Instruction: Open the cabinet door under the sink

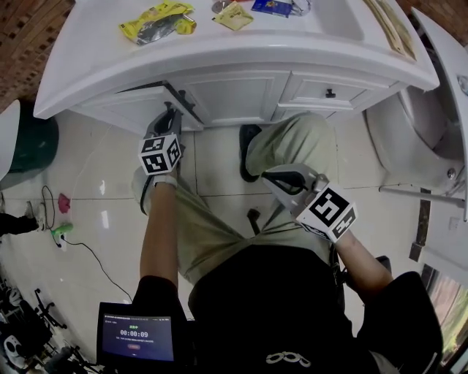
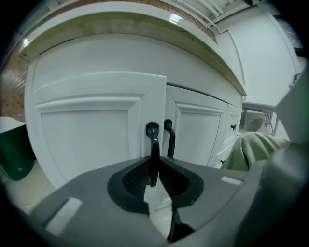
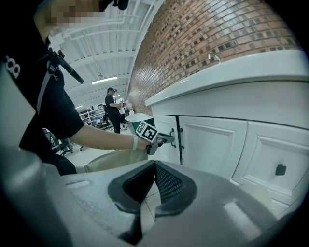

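Observation:
The white left cabinet door (image 2: 91,140) under the sink stands slightly ajar, its edge forward of the right door (image 2: 200,132). My left gripper (image 2: 153,166) is shut on the left door's black handle (image 2: 152,137); the right door's handle (image 2: 169,137) is just beside it. From above, the left gripper (image 1: 170,111) reaches under the counter edge to the ajar door (image 1: 146,102). My right gripper (image 1: 272,175) hangs over the person's knee, away from the cabinet. In its own view, the right gripper (image 3: 154,166) is shut on nothing and the left gripper (image 3: 164,139) is at the handles.
Yellow packets (image 1: 157,20) lie on the white countertop (image 1: 102,58). Drawers with a black knob (image 1: 330,93) are right of the doors, and a toilet (image 1: 417,131) stands further right. A green bin (image 1: 33,142) sits at the left. The person's knee (image 1: 292,142) is close to the cabinet.

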The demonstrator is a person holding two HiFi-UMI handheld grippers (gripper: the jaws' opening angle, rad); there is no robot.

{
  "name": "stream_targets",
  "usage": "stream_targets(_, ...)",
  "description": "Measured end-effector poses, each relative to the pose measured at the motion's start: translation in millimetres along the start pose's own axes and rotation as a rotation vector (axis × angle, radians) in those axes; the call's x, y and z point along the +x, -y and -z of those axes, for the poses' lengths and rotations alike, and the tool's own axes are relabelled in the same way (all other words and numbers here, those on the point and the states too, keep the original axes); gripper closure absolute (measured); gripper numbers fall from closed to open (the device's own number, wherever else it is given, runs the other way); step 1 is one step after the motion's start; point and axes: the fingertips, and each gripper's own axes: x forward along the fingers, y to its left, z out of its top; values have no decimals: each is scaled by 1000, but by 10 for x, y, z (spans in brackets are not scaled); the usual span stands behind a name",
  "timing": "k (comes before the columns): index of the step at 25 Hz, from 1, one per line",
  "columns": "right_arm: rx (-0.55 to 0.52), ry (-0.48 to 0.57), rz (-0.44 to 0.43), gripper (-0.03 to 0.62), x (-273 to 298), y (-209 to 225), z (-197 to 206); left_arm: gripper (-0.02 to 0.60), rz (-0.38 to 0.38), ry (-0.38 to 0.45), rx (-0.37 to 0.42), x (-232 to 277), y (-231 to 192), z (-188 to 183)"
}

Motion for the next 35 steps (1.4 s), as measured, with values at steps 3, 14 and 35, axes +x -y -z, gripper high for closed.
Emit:
stream_targets(3,-9,-6,-12,603,70,-54,-31,511,6,12,9,-83,11,38)
stream_targets(14,-55,-13,-62,603,322,-269,-189,511,22,27,-10,-365,26,176)
stream_targets(35,-125,-32,-164,603,786,-729,-354,514,31,47,-17,-842,-24,425)
